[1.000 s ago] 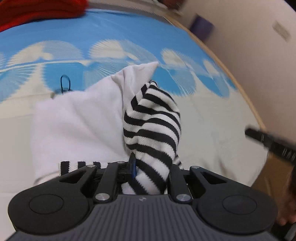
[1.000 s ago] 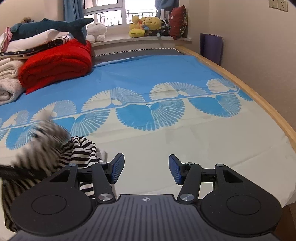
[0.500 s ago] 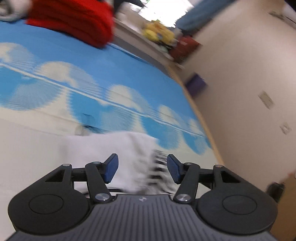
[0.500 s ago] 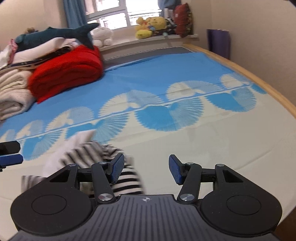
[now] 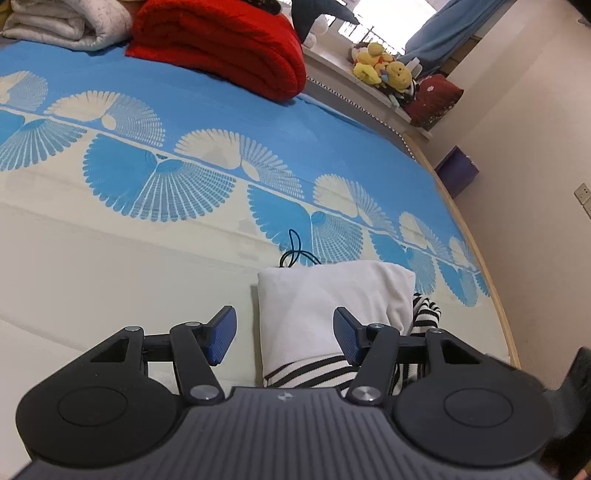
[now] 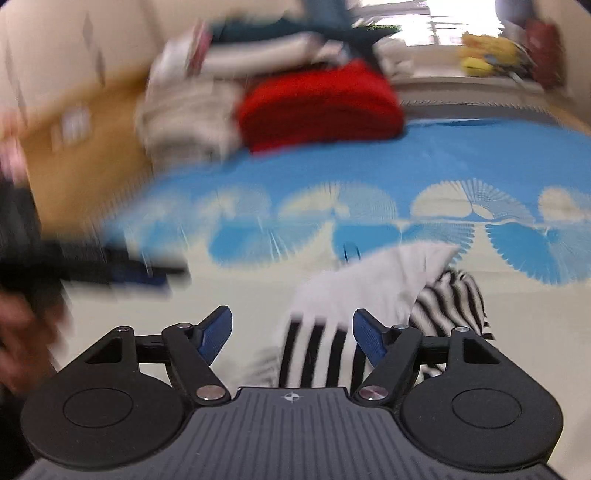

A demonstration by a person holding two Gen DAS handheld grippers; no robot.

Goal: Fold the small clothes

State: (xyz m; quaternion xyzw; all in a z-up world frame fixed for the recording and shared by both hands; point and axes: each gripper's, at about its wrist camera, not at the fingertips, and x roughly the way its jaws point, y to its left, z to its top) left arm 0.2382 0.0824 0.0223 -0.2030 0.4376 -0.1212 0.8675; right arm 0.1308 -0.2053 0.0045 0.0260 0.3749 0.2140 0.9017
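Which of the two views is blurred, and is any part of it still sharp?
Left wrist view: sharp, the white garment crisp, only fisheye bending at the bed edge. Right wrist view: motion blur smears the red blanket and garment; only the right claw itself looks sharp.

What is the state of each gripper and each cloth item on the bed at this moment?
left gripper: open, holding nothing.
right gripper: open, holding nothing; view blurred.
white and striped garment: lying on the bed, partly folded, striped part showing at its near edge and right side.
red blanket: folded, at the far side of the bed.
white quilt: folded, beside the red blanket.
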